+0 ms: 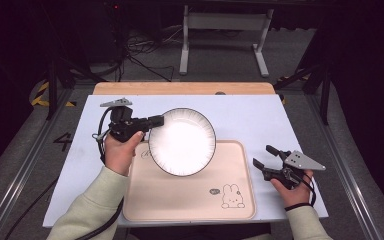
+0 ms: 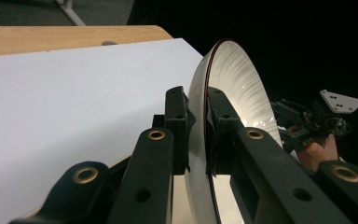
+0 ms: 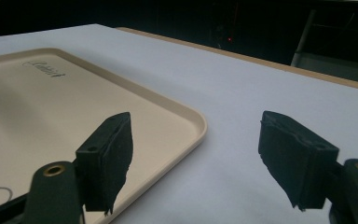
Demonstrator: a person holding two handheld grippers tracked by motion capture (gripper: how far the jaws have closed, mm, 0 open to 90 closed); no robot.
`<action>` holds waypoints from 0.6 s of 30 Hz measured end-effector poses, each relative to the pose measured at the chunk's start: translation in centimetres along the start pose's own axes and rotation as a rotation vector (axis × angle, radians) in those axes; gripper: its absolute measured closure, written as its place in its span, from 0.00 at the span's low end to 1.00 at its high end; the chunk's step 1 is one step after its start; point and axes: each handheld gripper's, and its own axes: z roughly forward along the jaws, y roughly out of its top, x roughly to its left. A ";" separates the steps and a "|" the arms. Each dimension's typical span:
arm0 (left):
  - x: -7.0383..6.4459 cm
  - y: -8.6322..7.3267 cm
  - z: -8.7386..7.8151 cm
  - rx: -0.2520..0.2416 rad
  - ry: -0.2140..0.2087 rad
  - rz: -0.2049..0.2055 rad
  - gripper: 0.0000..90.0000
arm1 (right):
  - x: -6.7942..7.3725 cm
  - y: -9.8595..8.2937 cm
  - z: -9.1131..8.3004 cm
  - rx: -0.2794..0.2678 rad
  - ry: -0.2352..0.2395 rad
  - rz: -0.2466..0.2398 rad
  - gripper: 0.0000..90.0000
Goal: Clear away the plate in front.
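Left gripper: I see the left gripper [image 1: 156,120] clamped on the left rim of the plate [image 1: 182,142], one jaw on each face of the rim, as the left gripper view shows [image 2: 198,122].
Plate: white with a dark striped rim, held tilted in the air over the far left part of the tray [image 1: 190,200]; in the left gripper view the plate [image 2: 235,84] stands nearly on edge.
Right gripper: my right gripper [image 1: 265,157] sits low just beside the tray's right edge, jaws spread wide with nothing between them [image 3: 200,158].
Tray: beige, with a small rabbit drawing [image 1: 232,196] near its front right corner, lying on the white table cover [image 1: 250,120].
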 end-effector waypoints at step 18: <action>-0.7 -1.3 2.0 0.109 -0.062 0.012 0.91 | 0.1 0.0 0.0 0.002 0.002 -0.005 0.30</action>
